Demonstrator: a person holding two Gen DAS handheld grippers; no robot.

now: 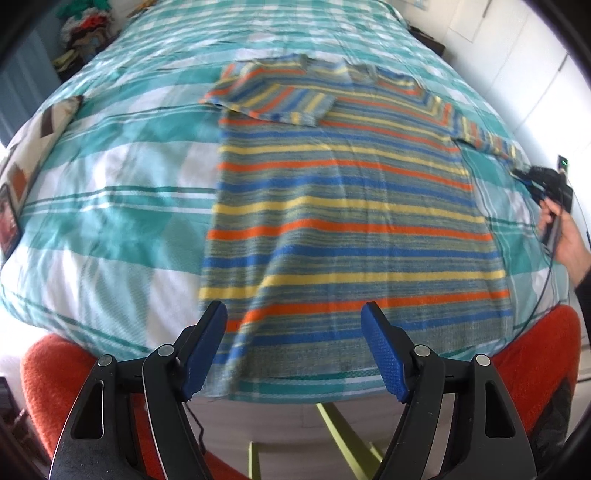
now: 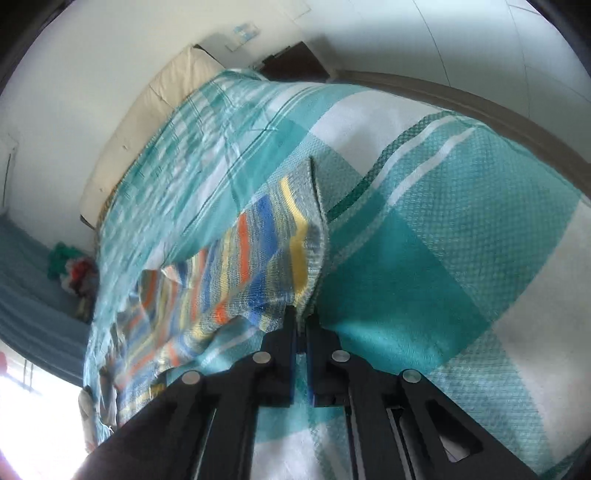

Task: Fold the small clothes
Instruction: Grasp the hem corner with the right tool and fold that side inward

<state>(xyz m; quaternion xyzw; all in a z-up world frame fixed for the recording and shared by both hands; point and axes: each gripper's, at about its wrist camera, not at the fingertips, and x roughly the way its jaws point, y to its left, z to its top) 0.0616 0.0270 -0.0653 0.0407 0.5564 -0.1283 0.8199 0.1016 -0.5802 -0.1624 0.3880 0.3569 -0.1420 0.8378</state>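
A striped sweater (image 1: 343, 206) in blue, orange, yellow and grey lies flat on the bed. Its left sleeve (image 1: 273, 99) is folded across the chest. Its right sleeve (image 1: 491, 140) stretches out to the right. My left gripper (image 1: 295, 321) is open and empty, just above the sweater's hem at the near bed edge. My right gripper (image 1: 532, 177) shows at the far right, shut on the right sleeve's cuff. In the right wrist view it (image 2: 302, 314) pinches the cuff (image 2: 295, 243) and lifts it off the bedspread.
The bed carries a teal and white checked bedspread (image 1: 122, 177). A patterned pillow (image 1: 22, 177) lies at the left edge. A pile of clothes (image 1: 85, 29) sits at the far left. Orange chair arms (image 1: 55, 373) flank my left gripper. White walls (image 2: 406, 37) stand behind.
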